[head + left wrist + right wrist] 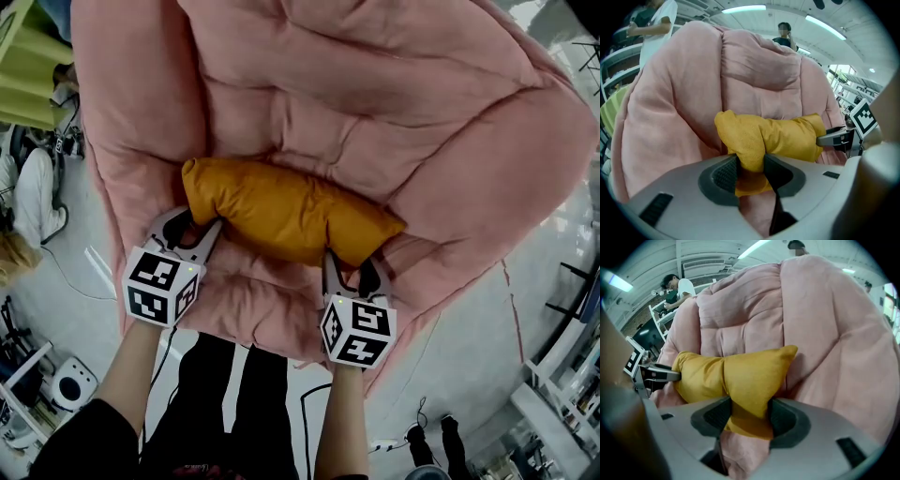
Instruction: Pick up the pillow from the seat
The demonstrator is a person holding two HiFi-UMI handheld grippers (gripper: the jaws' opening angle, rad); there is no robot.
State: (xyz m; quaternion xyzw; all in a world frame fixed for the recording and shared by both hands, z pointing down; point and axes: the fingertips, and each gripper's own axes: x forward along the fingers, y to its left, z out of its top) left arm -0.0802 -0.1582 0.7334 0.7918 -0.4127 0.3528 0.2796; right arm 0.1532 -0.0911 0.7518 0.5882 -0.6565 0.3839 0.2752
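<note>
pillow (281,211): mustard, lying across front of pink seat (394,103).
L gripper (190,228): jaws clamped on pillow's left end, fabric bunched btwn pads.
R gripper (352,274): clamped on right end, same way.
why: prob. one grip per end keeps the soft pillow level for lifting.

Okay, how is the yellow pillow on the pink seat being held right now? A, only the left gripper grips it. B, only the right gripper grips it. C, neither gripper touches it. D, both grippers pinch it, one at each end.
D: the left gripper and the right gripper each have their pads pressed into one end of the pillow, whose fabric bunches between the jaws.
</note>
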